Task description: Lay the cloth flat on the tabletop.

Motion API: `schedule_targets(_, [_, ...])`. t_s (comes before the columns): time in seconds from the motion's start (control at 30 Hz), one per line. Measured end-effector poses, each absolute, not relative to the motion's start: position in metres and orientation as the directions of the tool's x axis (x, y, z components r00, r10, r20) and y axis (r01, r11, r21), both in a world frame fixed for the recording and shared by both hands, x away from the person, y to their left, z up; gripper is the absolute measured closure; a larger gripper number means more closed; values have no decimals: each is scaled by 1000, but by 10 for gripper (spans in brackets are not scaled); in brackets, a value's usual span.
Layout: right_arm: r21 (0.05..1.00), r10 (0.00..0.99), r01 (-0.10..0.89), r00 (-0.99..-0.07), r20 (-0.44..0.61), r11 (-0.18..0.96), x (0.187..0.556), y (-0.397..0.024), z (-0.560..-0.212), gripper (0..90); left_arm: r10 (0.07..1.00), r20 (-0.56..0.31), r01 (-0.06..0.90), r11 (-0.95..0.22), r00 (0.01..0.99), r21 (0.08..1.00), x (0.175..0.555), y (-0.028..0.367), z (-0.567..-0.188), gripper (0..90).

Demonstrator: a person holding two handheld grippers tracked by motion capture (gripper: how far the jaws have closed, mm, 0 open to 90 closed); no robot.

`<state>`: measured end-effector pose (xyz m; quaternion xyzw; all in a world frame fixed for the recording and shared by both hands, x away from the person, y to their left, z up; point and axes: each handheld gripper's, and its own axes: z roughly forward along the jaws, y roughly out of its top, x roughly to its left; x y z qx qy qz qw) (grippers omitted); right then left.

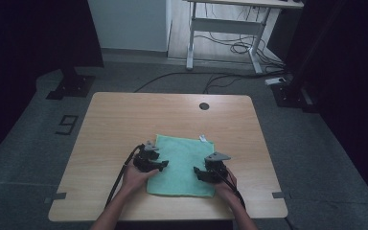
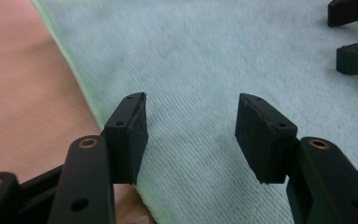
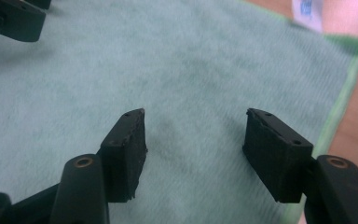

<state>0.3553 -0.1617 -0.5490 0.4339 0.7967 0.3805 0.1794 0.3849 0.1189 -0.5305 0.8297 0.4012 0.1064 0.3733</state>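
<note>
A light green cloth (image 1: 182, 165) lies flat on the wooden table (image 1: 124, 115), near the front edge. My left gripper (image 1: 160, 164) hovers over the cloth's left side, jaws open with nothing between them; its own view has the cloth (image 2: 205, 70) under the open jaws (image 2: 191, 133) and the green hem beside the left jaw. My right gripper (image 1: 199, 172) stands over the cloth's right side, also open and empty. In its own view the cloth (image 3: 168, 70) lies below the jaws (image 3: 193, 149), and a white label (image 3: 307, 9) sits at the far corner.
A round cable hole (image 1: 204, 106) sits near the table's far edge. Beyond the table stand a white desk frame (image 1: 223, 38) with cables on the floor and dark stands at both sides. The other gripper's jaws show at the top of each gripper view.
</note>
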Motion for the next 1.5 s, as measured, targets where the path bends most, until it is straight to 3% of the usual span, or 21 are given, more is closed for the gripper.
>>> schedule_targets(0.37, [787,854,572,-507,118,230,410,-144,-532,400,785,-107,591,-361,610,721,432,103,-523,464])
schedule_targets(0.6, [767,868,588,-490,86,256,434,-128,-542,410,805,-88,622,-378,587,686,452,102,-539,478])
schedule_targets(1.0, [753,909,606,-416,26,256,458,-151,-550,399,817,-100,622,-348,569,701,456,114,-542,520])
schedule_targets(1.5, [759,922,632,-368,118,155,484,-171,-550,426,829,-99,624,-330,550,708,466,117,-543,534])
